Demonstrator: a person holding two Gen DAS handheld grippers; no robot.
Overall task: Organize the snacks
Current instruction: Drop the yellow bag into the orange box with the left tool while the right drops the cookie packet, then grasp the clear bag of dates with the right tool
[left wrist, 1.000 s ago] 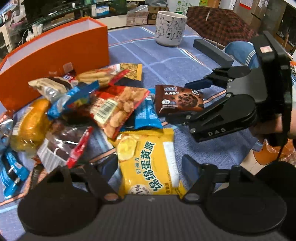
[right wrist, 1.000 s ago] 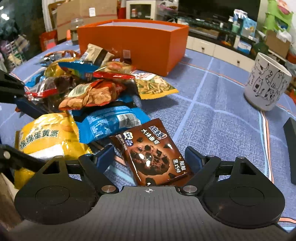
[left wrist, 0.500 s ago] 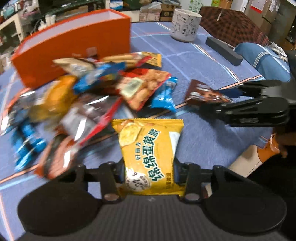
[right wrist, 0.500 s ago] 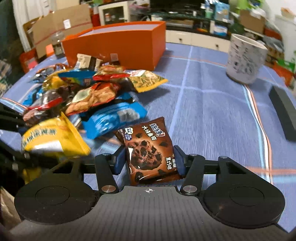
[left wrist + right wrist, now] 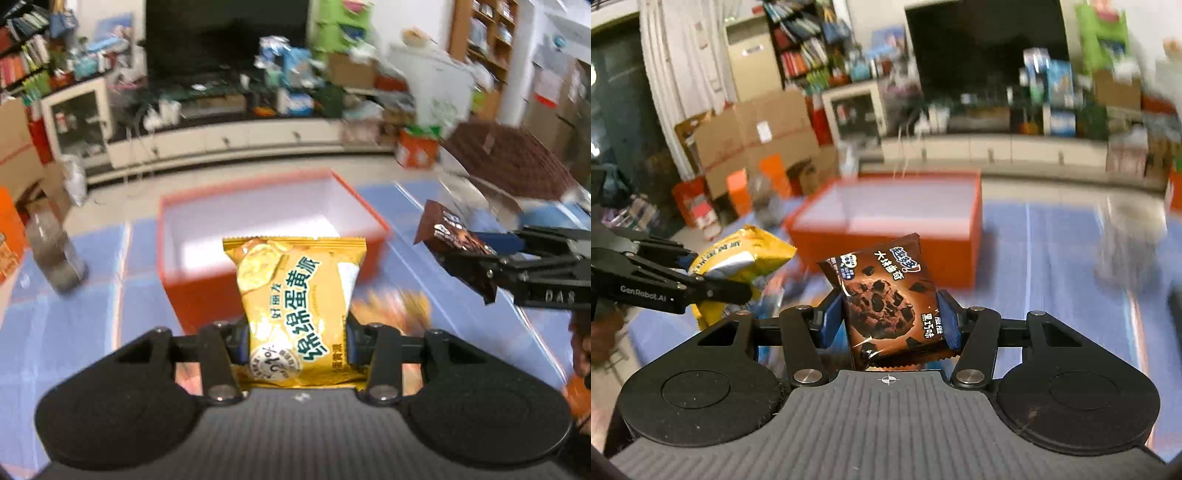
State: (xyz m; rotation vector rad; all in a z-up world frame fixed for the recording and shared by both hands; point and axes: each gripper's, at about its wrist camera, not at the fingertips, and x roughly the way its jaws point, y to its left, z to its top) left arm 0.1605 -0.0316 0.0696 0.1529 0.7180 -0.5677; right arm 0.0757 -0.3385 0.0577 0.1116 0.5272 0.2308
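Note:
My left gripper (image 5: 295, 339) is shut on a yellow egg-pie snack pack (image 5: 295, 302), held upright above the blue tablecloth. Just beyond it stands the orange box (image 5: 258, 288) with a bare white inside. My right gripper (image 5: 892, 317) is shut on a brown chocolate cookie pack (image 5: 890, 299). In the left wrist view that cookie pack (image 5: 454, 243) and the right gripper (image 5: 495, 258) hang at the right, beside the box. In the right wrist view the left gripper (image 5: 713, 280) with the yellow pack (image 5: 738, 258) is at the left, and the orange box (image 5: 905, 229) lies ahead.
A blurred pile of snack packs (image 5: 391, 310) lies under the grippers. A clear plastic bottle (image 5: 55, 254) stands on the table left of the box. A blurred mug (image 5: 1126, 243) stands at the right. A brown umbrella (image 5: 509, 162) lies at the far right. Shelves and cardboard boxes fill the room behind.
Both grippers closed on their packs, yellow in the left and cookie in the right, then lifted them off the table. The views now tilt up and look over the orange box.

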